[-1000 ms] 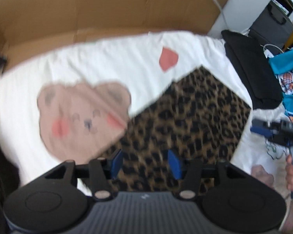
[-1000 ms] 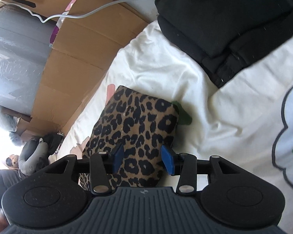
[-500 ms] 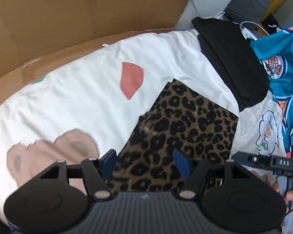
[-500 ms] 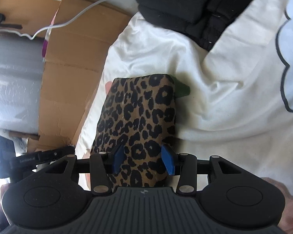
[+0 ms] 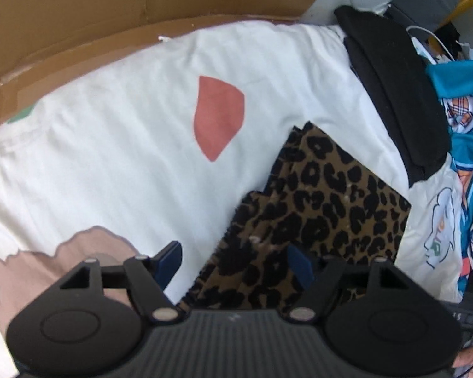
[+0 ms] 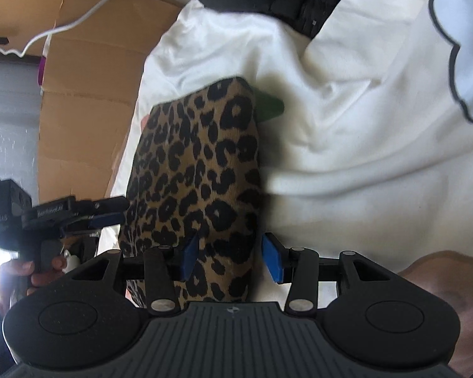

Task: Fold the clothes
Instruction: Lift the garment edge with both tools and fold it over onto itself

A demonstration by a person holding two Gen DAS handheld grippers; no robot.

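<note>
The folded leopard-print garment (image 5: 324, 208) lies on a white bedsheet (image 5: 126, 157) printed with a bear and a red patch. My left gripper (image 5: 236, 263) is open at the garment's near left edge, and that edge lies between its blue fingers. In the right wrist view the leopard-print garment (image 6: 198, 173) runs away from me. My right gripper (image 6: 231, 260) is open over its near right corner, with the cloth under the gap. The left gripper (image 6: 78, 214) shows at the garment's left side, held by a hand (image 6: 31, 271).
A folded black garment (image 5: 391, 88) lies at the sheet's far right, beside a teal jersey (image 5: 470, 119). Brown cardboard (image 5: 110, 9) lines the back and left. A white cable (image 6: 63, 28) trails over the cardboard (image 6: 88, 78). A green patch (image 6: 268, 104) peeks from under the leopard garment.
Both grippers have closed in on the leopard garment's near end. The left view swung right, off the bear print. The left gripper has come into the right wrist view. Both stay open.
</note>
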